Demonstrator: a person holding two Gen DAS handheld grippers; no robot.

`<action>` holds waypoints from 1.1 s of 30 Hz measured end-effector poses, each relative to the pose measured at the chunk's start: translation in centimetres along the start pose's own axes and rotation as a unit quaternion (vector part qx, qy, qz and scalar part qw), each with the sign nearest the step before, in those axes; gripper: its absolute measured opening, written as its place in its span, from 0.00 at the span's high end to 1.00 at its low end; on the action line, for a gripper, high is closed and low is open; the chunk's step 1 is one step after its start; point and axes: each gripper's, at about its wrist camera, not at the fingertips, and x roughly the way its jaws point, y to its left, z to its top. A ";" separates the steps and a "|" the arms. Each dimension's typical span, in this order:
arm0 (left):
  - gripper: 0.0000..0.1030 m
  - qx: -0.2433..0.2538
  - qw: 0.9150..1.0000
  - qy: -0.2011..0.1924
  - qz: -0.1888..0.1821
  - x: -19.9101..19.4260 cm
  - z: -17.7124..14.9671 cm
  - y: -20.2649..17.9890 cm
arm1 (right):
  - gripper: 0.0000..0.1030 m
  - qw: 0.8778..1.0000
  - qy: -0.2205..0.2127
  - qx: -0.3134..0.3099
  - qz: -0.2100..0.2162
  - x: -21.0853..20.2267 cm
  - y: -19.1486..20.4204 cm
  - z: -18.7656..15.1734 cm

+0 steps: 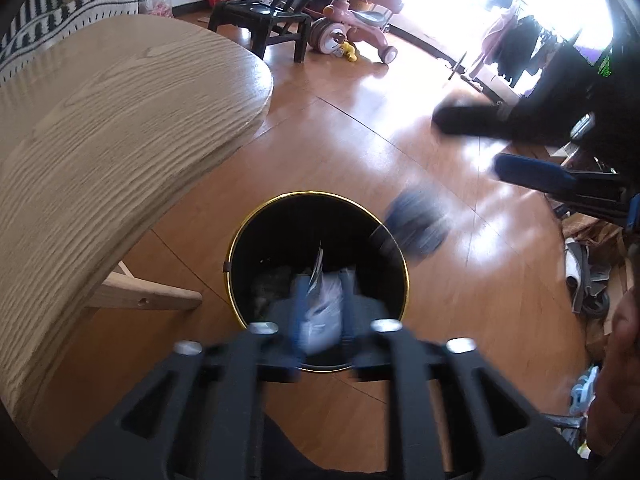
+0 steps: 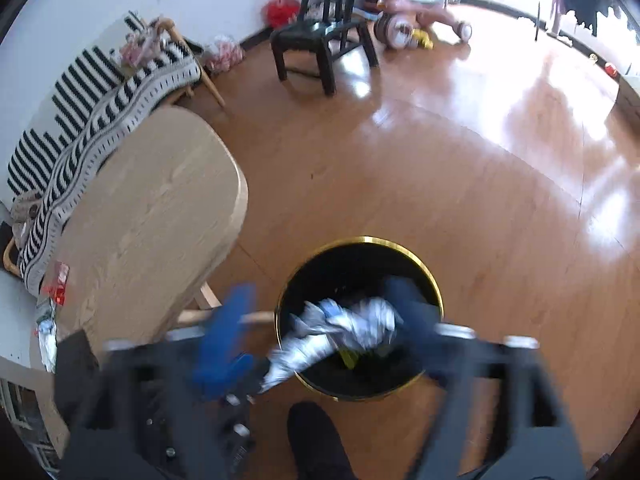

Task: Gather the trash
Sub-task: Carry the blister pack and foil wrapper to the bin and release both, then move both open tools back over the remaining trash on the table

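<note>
**Black bin with the gold rim, both grippers right over it**

Wood floor, wood table (image 1: 100,152), and a black trash bin (image 1: 256,236) with a gold rim sitting on the floor just off the table's rounded corner. Both grippers point down at its mouth.

Left gripper (image 1: 322,312) has its jaws partly apart. A pale crumpled wrapper (image 1: 322,320) sits between the fingers, over the bin opening. It's too blurred to tell if the pads are pressing on it.

Right gripper (image 2: 320,320) has its blue fingers spread wide, one out over the floor beside the bin, the other over the rim. A crumpled white and silver wrapper (image 2: 340,328) is in the gap, loose, partly over the bin and partly hanging over its near edge. In the left wrist view, a blurry blue-grey piece (image 1: 416,222) shows at the bin's far rim, under the right gripper.

Background: black chair (image 2: 316,40), pink ride-on toy (image 2: 416,20), striped blanket (image 2: 100,92).
</note>
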 end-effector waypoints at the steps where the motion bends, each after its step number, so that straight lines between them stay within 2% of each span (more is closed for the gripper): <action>1: 0.38 -0.003 1.000 -0.007 0.000 -0.2 0.0 0.0 | 0.19 1.000 -0.006 -0.001 -0.003 -0.3 0.0 0.0; 4: 0.32 0.003 1.000 -0.015 -0.006 -0.8 -0.2 -0.2 | 0.19 1.000 -0.005 0.005 0.005 -0.4 0.0 0.0; 10: 0.10 -0.006 1.000 -0.021 -0.003 -3.0 -0.5 0.3 | 0.18 1.000 -0.020 0.009 0.008 -1.4 1.0 0.2; 14: 0.10 -0.012 0.999 -0.036 0.002 -6.4 -1.0 1.7 | 0.16 0.999 -0.025 -0.015 0.024 -1.9 4.2 0.2; 18: 0.08 -0.003 0.997 -0.069 0.037 -11.8 -2.1 4.7 | 0.16 0.996 -0.048 -0.058 0.055 -3.4 10.0 -0.5; 22: 0.08 -0.001 0.991 -0.092 0.098 -17.6 -4.1 9.7 | 0.14 0.989 -0.061 -0.094 0.096 -4.7 15.8 -1.5; 26: 0.07 -0.030 0.980 -0.110 0.162 -23.0 -7.3 16.1 | 0.14 0.980 -0.056 -0.146 0.125 -4.9 22.9 -3.4; 28: 0.07 -0.061 0.972 -0.119 0.195 -26.0 -9.0 19.9 | 0.14 0.973 -0.050 -0.176 0.138 -4.7 27.2 -4.9; 33: 0.07 -0.121 0.953 -0.143 0.237 -31.0 -12.2 26.3 | 0.14 0.957 -0.029 -0.231 0.173 -3.7 36.4 -8.9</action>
